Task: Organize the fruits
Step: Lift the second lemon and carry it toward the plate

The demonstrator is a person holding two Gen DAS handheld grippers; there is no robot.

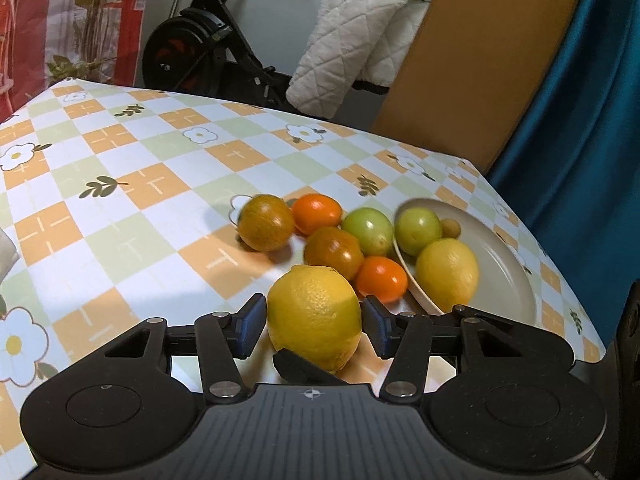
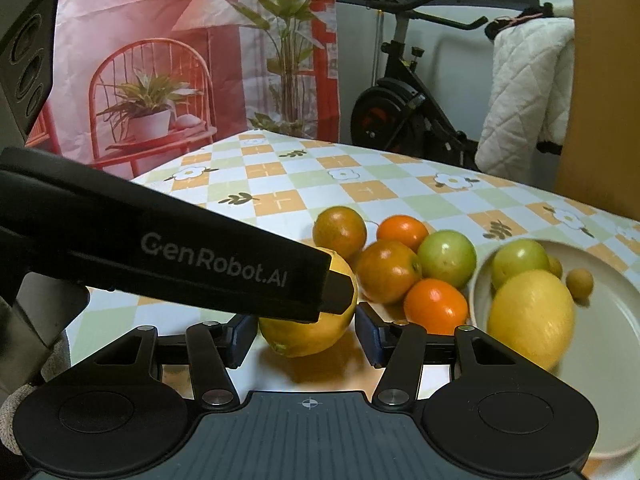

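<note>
One lemon (image 1: pixel 314 316) at the near edge of the fruit heap, over the chequered tablecloth (image 1: pixel 120 208), clamped side to side by left gripper (image 1: pixel 315 326) pads. Flanked too by right gripper (image 2: pixel 306 336) fingers; contact there impossible to tell. Second lemon (image 1: pixel 448 272) and green fruit (image 1: pixel 418 226) on the plate (image 1: pixel 508 276); oranges (image 1: pixel 382 280) and brownish fruit (image 1: pixel 334 252) just beside.

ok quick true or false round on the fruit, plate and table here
1. A lemon sits on the plate. True.
2. Both orange fruits are on the plate. False: the far orange fruit and the near orange fruit lie on the tablecloth.
3. A second lemon lies between the fingers of the left hand-held gripper. True.
4. The table is bare wood. False: a checked, flowered tablecloth covers it.
</note>
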